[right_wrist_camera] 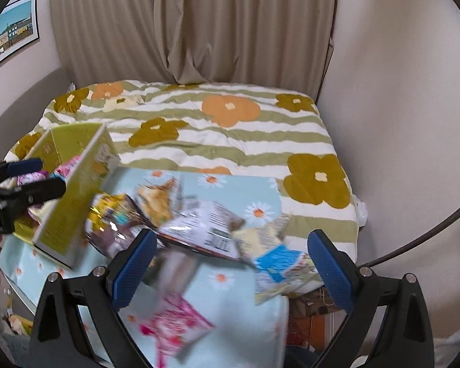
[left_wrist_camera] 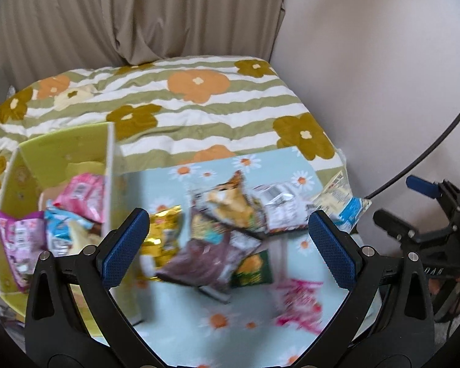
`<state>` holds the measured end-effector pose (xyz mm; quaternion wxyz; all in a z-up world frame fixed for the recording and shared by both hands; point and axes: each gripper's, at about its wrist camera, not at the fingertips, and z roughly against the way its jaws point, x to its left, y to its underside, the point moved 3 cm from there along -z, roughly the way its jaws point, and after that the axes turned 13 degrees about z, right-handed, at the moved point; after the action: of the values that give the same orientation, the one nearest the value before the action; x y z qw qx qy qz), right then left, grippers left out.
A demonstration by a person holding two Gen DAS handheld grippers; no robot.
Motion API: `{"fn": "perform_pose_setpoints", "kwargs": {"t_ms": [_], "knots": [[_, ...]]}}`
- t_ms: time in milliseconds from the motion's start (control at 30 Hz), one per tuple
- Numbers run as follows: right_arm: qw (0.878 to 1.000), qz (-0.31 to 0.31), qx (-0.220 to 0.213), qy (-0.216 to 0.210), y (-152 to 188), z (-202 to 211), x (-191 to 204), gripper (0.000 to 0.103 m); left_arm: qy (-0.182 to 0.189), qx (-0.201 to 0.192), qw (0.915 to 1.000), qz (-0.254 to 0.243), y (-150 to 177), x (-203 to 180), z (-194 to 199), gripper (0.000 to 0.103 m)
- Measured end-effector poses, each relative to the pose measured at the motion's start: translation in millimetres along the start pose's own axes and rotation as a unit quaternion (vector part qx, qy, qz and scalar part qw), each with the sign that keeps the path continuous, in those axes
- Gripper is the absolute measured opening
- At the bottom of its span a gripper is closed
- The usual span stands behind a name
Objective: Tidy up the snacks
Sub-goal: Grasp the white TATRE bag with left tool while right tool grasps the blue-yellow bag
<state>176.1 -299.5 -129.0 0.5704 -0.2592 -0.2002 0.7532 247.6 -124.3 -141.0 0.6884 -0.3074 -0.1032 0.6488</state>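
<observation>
A green cardboard box (left_wrist_camera: 64, 150) (right_wrist_camera: 76, 196) stands at the left on a light blue daisy-print mat (left_wrist_camera: 181, 331) (right_wrist_camera: 236, 322); several snack packets lie inside it, among them a pink one (left_wrist_camera: 82, 196) and a purple one (left_wrist_camera: 21, 239). A loose pile of packets spreads over the mat: gold (left_wrist_camera: 165, 236), brown (left_wrist_camera: 205, 260), orange-yellow (left_wrist_camera: 230, 202), silver (left_wrist_camera: 279, 208) (right_wrist_camera: 205, 224), pink (left_wrist_camera: 300, 303) (right_wrist_camera: 174, 325) and blue-yellow (left_wrist_camera: 349, 211) (right_wrist_camera: 276, 260). My left gripper (left_wrist_camera: 227, 248) hangs open above the pile, nothing between its fingers. My right gripper (right_wrist_camera: 230, 273) is open too, over the pink and silver packets.
The mat lies on a bed with a green-striped flowered quilt (left_wrist_camera: 199, 113) (right_wrist_camera: 230, 141). Beige curtains (right_wrist_camera: 199, 24) hang behind, a white wall (left_wrist_camera: 368, 61) runs on the right. A black cable (left_wrist_camera: 429, 144) arcs at the right. The other gripper shows at each view's edge.
</observation>
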Motion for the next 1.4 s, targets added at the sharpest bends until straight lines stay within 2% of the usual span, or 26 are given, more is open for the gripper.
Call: {"fn": "perform_pose_setpoints", "kwargs": {"t_ms": [267, 533, 800, 900, 1033, 1100, 1300, 1400], "knots": [[0.999, 0.035, 0.031, -0.019, 28.0, -41.1, -36.0, 0.098, -0.014, 0.029, 0.9995, 0.008, -2.6, -50.2, -54.3, 0.102], [0.996, 0.069, 0.048, -0.017, 43.1, -78.0, -41.9, 0.098, -0.024, 0.075, 0.9969, 0.010, 1.8, -66.8, -110.5, 0.102], [0.993, 0.100, 0.060, -0.020, 51.4, -107.2, -36.7, 0.098, -0.031, 0.122, 0.9920, 0.003, 10.4, -82.3, -166.1, 0.097], [0.992, 0.109, 0.065, -0.024, 54.3, -116.3, -34.5, 0.098, -0.040, 0.142, 0.9890, -0.008, 17.2, -87.1, -184.9, 0.089], [0.990, 0.118, 0.070, -0.036, 57.6, -125.8, -29.9, 0.098, -0.050, 0.158, 0.9860, -0.016, 25.3, -85.9, -201.2, 0.087], [0.989, 0.123, 0.072, -0.039, 59.0, -129.2, -27.9, 0.098, -0.055, 0.169, 0.9839, -0.021, 29.1, -84.0, -209.0, 0.080], [0.988, 0.120, 0.080, -0.053, 63.2, -138.2, -25.5, 0.097, -0.061, 0.184, 0.9802, -0.041, 34.3, -82.8, -216.3, 0.078], [0.988, 0.117, 0.084, -0.058, 64.2, -140.8, -23.3, 0.091, -0.060, 0.186, 0.9792, -0.054, 35.8, -83.9, -215.0, 0.075]]}}
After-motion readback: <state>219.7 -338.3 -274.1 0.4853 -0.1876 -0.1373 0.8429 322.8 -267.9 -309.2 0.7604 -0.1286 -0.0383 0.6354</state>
